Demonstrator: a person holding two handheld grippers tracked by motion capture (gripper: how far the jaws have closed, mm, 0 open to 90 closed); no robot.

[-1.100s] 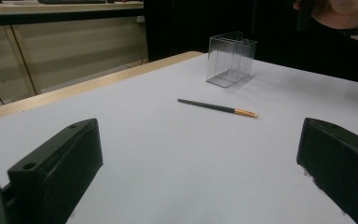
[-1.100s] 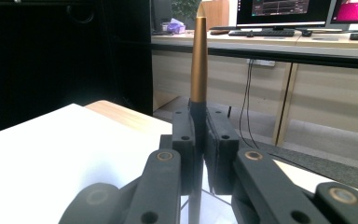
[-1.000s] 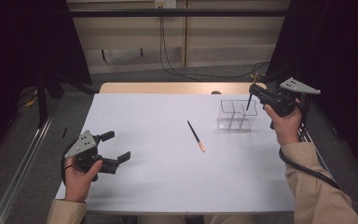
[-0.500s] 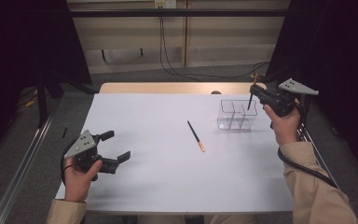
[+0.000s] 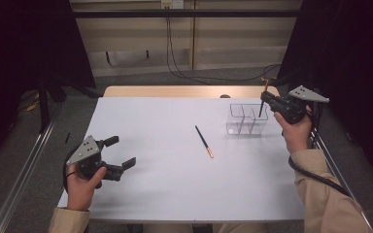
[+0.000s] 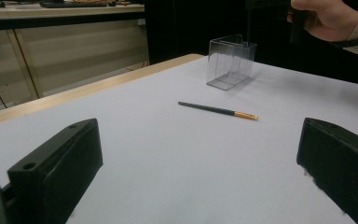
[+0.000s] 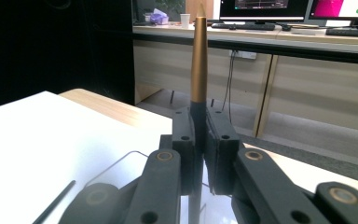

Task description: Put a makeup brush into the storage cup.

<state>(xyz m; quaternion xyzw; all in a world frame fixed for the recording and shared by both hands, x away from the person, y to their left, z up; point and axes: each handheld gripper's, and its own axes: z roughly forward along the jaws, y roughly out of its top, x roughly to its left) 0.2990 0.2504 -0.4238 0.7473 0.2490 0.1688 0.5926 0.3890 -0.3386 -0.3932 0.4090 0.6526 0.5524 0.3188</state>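
Note:
My right gripper [image 5: 264, 100] hovers over a clear divided box [image 5: 246, 121] at the table's far right. It is shut on a dark stick with a gold end [image 7: 198, 56], held upright with the gold end up. The stick's lower end [image 5: 261, 111] reaches down at the box's right compartment. A second dark stick with an orange end [image 5: 204, 141] lies flat mid-table, apart from both grippers. My left gripper [image 5: 122, 151] rests near the front left corner, open with nothing between its jaws. The left gripper view has the lying stick [image 6: 216, 110] and the box [image 6: 230, 60] ahead of it.
The white table top [image 5: 165, 184] has a wooden strip [image 5: 175, 91] along its far edge. Metal rails [image 5: 24, 165] run along both sides of the table. Cables [image 5: 184, 73] lie on the floor behind it.

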